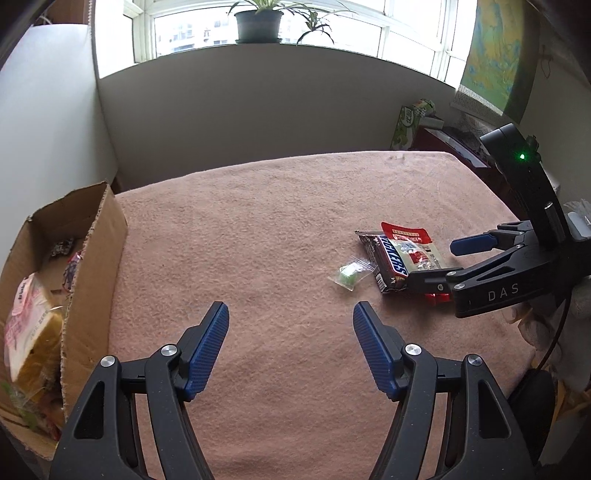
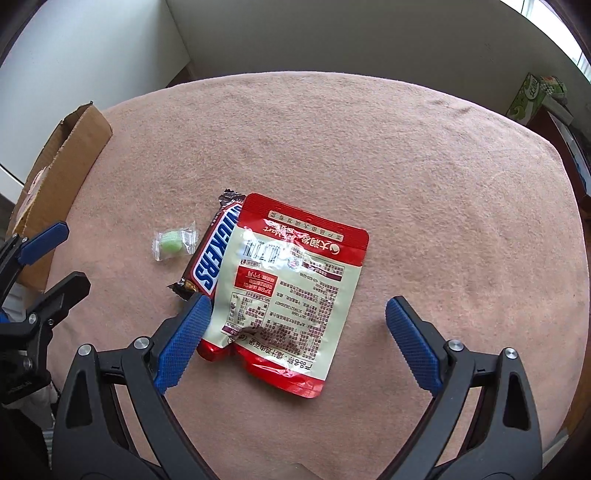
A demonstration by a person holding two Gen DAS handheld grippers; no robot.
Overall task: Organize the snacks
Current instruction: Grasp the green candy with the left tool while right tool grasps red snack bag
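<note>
**Around the room**

A pinkish-brown cloth (image 1: 280, 229) covers the table; a dark potted plant (image 1: 258, 22) stands on the windowsill before the bright window (image 1: 406, 29); a blue and yellow map (image 1: 495, 55) hangs at the right wall; a green patterned box (image 2: 532, 98) sits on a dark red cabinet (image 1: 443, 144) beyond the table's far right corner.

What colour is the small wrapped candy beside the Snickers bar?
Light green, in a clear wrapper: candy, best seen in the right wrist view.
</note>
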